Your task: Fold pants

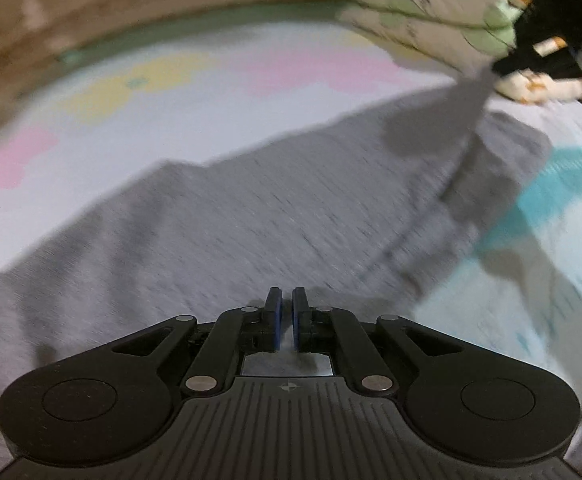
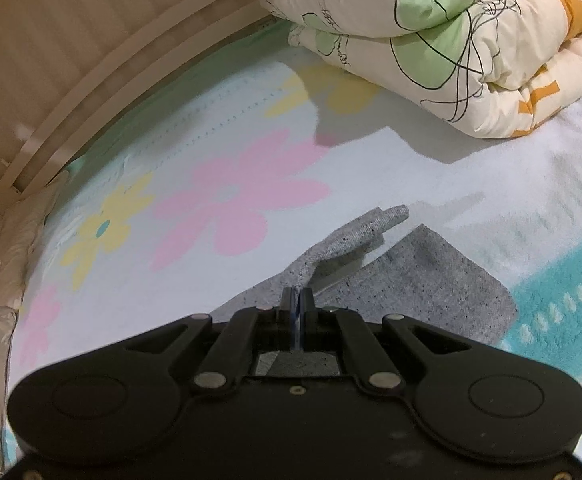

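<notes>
The grey pants [image 1: 251, 208] lie spread on the bed [image 2: 431, 184], near the folded quilt [image 2: 471, 48] at the far right. They look soft, light and limp, so they will sag and drag. The right gripper [image 2: 298, 300] is clenched on a raised edge; the left gripper [image 1: 286, 304] looks clenched on cloth too. Corners and hems are the best holds.

Motion smears the whole left wrist view: the grey pants [image 1: 251, 208] lose their weave, and the sheet's flowers [image 1: 151, 76] are soft blots in the upper left. At the upper right edge a dark shape [image 1: 547, 44] is cut off and unreadable. In the right wrist view, the gripper body hides the pants' [image 2: 443, 280] near part, and the folded quilt [image 2: 451, 40] runs off the top right.
</notes>
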`<state>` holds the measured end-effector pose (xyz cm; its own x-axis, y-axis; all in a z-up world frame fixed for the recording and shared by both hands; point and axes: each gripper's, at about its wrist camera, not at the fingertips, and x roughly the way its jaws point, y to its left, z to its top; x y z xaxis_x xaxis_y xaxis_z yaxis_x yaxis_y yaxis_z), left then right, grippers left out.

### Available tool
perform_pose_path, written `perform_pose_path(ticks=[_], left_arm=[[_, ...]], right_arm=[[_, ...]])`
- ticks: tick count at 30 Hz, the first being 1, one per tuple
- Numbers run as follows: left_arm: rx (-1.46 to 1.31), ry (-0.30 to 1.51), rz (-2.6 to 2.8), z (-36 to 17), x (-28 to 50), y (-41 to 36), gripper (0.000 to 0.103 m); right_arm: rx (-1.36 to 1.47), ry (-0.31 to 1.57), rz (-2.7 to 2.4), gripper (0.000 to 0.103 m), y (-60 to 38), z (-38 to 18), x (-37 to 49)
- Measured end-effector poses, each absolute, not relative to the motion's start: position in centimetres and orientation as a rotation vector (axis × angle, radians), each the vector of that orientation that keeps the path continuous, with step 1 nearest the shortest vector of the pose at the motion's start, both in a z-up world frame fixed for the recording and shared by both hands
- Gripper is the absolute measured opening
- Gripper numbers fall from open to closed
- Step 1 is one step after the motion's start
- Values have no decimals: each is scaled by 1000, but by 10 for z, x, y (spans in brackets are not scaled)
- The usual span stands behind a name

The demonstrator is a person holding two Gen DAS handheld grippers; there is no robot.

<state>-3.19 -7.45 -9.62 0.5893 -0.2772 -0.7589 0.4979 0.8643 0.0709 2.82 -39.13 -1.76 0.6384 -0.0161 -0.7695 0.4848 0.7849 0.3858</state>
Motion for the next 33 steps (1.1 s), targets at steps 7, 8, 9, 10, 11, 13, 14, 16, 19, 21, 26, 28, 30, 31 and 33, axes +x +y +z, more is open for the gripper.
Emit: perform_pose_path(ticks=[7,8,9,10,11,13,14,16,19,21,26,28,30,31,33], left_arm=[[361,680,-271,-87,-40,-72,5],[360,678,-267,-85,-40,-72,5],[334,697,-284,-83,-37,-70,5],[280,725,-295,-81,-33,-67,5],[230,751,-294,-81,-29,-62,5],[140,835,-317,-83,-18,-54,5],[99,878,-326,-85,-12,-51,5],[86,917,-328,-90,-7,-48,5],[138,899,-327,-95,-13,-52,5],[306,819,-295,-100,-23,-67,5],[324,768,-355,-106,-33,-77,6],[351,789,-372,-109,-31,-82,20],[373,768,-389,-111,-36,-86,27],[383,758,-404,-111,-38,-89,27],[401,734,-436,-108,-44,-92,31]], right_arm=[[610,851,-290,2,-392,-20,31],[608,851,-287,3,-393,-19,32],[606,851,-286,3,-392,-19,32],[604,850,-284,2,-392,-19,32],[601,851,-282,3,-391,-19,32],[598,854,-280,3,-392,-19,33],[598,856,-278,3,-393,-20,33],[597,858,-278,3,-392,-21,33],[597,859,-277,3,-391,-21,33],[598,859,-275,3,-391,-21,33],[606,851,-267,3,-392,-20,32],[621,829,-265,3,-394,-18,30],[628,797,-271,3,-396,-12,27],[630,780,-271,3,-396,-9,26],[641,763,-261,3,-397,-5,25]])
